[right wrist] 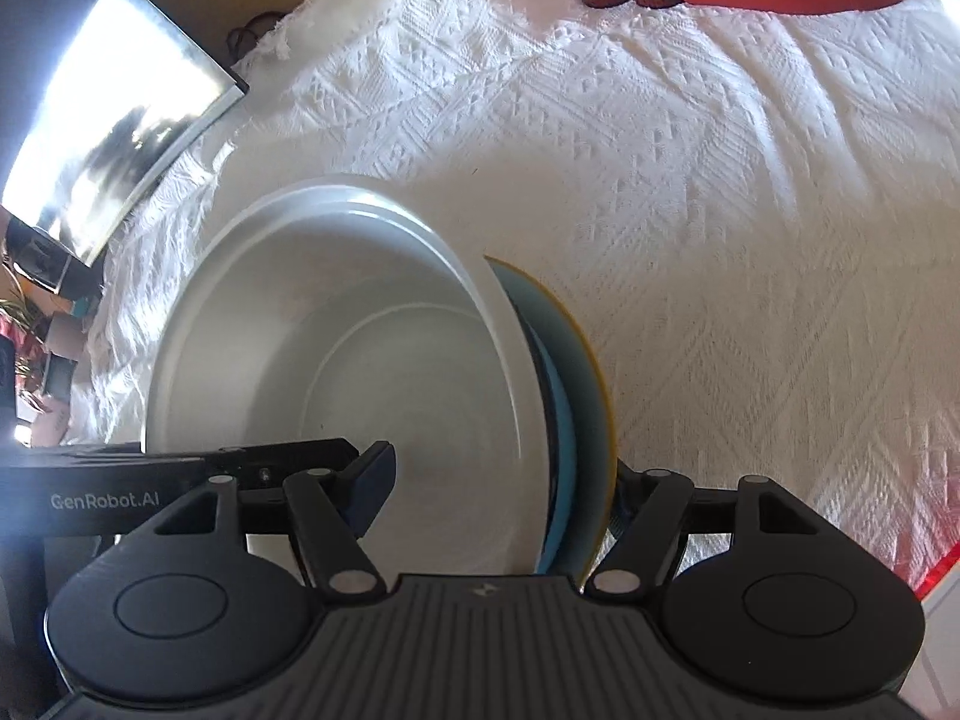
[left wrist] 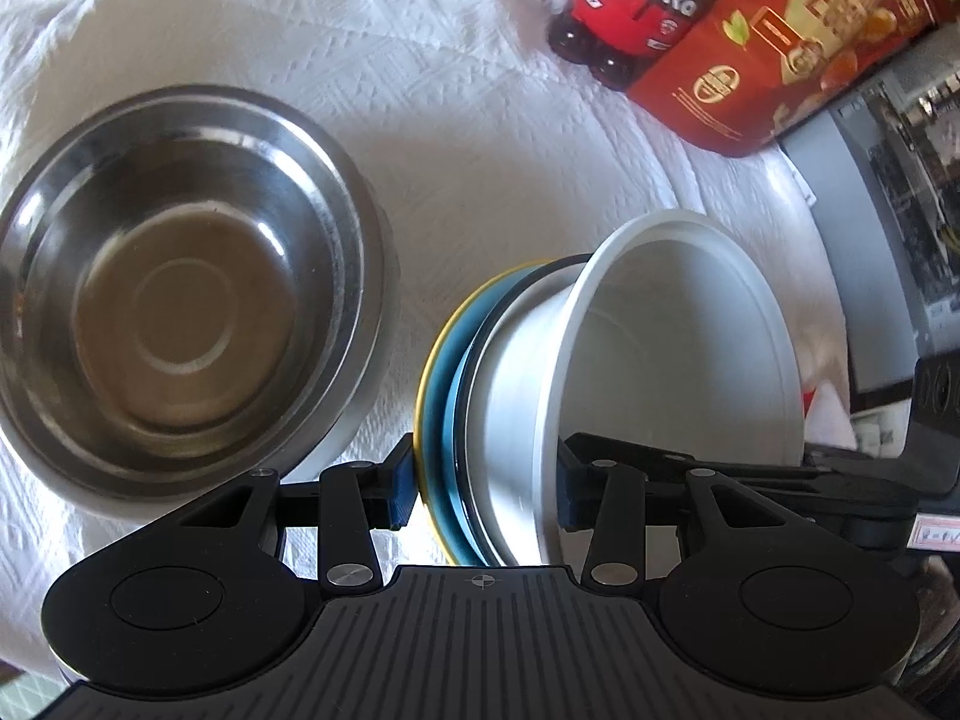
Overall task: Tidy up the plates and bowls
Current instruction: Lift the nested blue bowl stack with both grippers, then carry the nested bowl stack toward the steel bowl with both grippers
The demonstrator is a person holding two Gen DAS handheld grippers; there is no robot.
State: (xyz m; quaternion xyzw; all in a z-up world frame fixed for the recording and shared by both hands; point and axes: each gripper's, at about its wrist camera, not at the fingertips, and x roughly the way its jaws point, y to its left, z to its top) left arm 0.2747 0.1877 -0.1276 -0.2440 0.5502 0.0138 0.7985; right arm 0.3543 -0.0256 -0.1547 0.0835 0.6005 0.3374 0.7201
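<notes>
Both grippers, left gripper [left wrist: 486, 483] and right gripper [right wrist: 501, 498], are pinching one tilted stack between their jaws: white bowl [left wrist: 678, 348] nested on blue plates [left wrist: 441, 372], lifted above the cloth-covered surface [left wrist: 468, 138]. Risk: bowl is sliding out, or one grip is twisting against the other

Black ribbed claw [left wrist: 486, 495] bodies, blue pads [left wrist: 401, 495], silver screws, "GenRobot.AI" lettering

Open white cloth [right wrist: 750, 210] right of stack, steel bowl [left wrist: 180, 294] blocking left, box [left wrist: 798, 42] behind
</notes>
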